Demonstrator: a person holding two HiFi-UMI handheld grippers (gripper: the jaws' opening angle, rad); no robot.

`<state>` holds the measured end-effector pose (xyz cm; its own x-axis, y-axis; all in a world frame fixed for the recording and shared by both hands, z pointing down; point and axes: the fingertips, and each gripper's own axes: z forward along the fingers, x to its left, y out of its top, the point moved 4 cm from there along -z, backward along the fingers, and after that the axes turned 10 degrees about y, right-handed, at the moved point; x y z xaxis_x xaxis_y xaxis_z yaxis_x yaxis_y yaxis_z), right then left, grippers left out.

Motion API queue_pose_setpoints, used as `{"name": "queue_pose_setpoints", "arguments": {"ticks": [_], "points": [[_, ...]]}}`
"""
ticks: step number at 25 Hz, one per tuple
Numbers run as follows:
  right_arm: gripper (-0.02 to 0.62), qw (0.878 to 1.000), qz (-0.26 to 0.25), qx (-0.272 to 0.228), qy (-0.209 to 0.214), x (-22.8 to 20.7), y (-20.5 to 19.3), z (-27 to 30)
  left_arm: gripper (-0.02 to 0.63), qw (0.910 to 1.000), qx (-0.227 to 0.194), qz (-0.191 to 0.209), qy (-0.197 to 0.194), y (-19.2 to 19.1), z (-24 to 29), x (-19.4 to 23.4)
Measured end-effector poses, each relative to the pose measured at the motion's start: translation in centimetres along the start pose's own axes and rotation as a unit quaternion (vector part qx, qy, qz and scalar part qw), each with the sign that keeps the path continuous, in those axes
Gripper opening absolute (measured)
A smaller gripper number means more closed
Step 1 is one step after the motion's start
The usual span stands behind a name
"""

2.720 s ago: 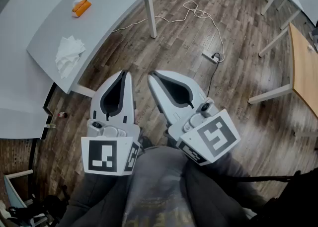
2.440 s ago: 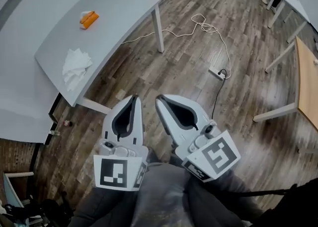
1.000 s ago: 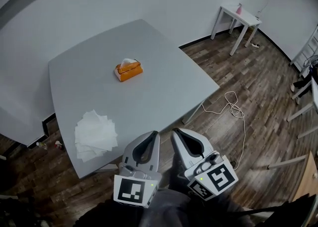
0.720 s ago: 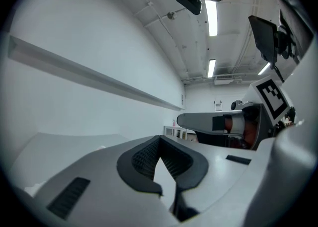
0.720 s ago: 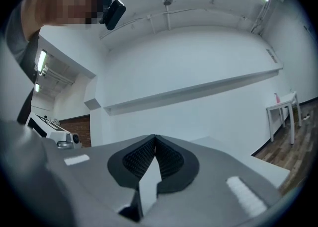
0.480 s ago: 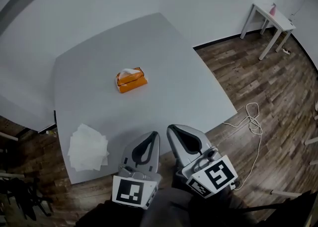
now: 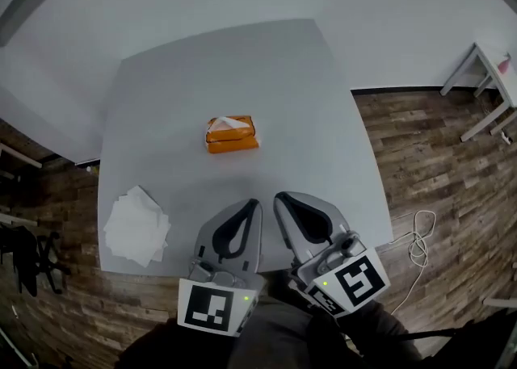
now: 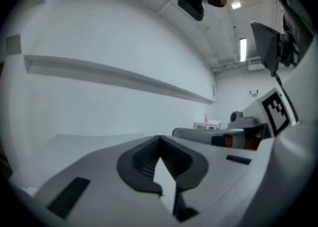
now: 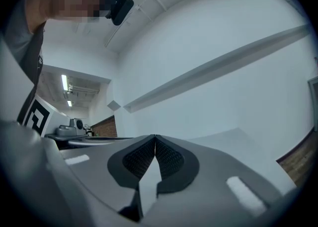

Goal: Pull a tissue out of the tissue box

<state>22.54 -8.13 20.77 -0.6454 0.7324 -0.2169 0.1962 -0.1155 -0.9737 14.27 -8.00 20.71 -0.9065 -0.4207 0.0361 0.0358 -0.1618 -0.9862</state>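
- My left gripper [image 7: 254, 203] has its jaws pressed together, with nothing between them.
- My right gripper [image 7: 279, 197], just beside it, is also closed tight and empty.
- Both hang over the near edge of the grey table [image 7: 161, 101].
- The orange tissue box [image 7: 233, 134] sits mid-table, apart from both, with a white tissue [image 7: 230, 122] poking out of its top.
- A pile of loose tissues [image 7: 136, 226] lies near the table's near-left corner.

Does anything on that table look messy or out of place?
Only mildly: a loose pile of white tissues lies by the near left corner of the table, its sheets skewed and close to the edge. The orange tissue box sits mid-table, one tissue poking up, apparently intact.
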Motion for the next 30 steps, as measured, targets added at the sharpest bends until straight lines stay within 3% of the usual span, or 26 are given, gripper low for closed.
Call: {"name": "queue_pose_setpoints", "arguments": {"ticks": [8,12,20,26,30], "points": [[0.005,0.998,0.004,0.04,0.041,-6.6,-1.6,8.4,0.0,0.9982,0.01,-0.036,0.048,-0.7,8.6,6.3],[0.005,0.995,0.033,0.076,0.046,-9.5,-5.0,12.3,0.0,0.9947,0.049,-0.069,0.058,-3.8,12.8,9.5],[0.005,0.989,0.063,0.122,0.056,-12.1,-10.7,16.5,0.0,0.9873,0.095,-0.105,0.073,-9.0,16.2,13.2],[0.023,0.99,0.029,0.13,0.049,-14.8,-10.9,19.7,0.0,0.987,0.099,-0.104,0.073,-10.2,18.0,15.0],[0.067,0.986,-0.029,0.156,0.058,-15.8,-11.4,22.0,0.0,0.984,0.108,-0.116,0.08,-11.6,18.6,16.3]]}}
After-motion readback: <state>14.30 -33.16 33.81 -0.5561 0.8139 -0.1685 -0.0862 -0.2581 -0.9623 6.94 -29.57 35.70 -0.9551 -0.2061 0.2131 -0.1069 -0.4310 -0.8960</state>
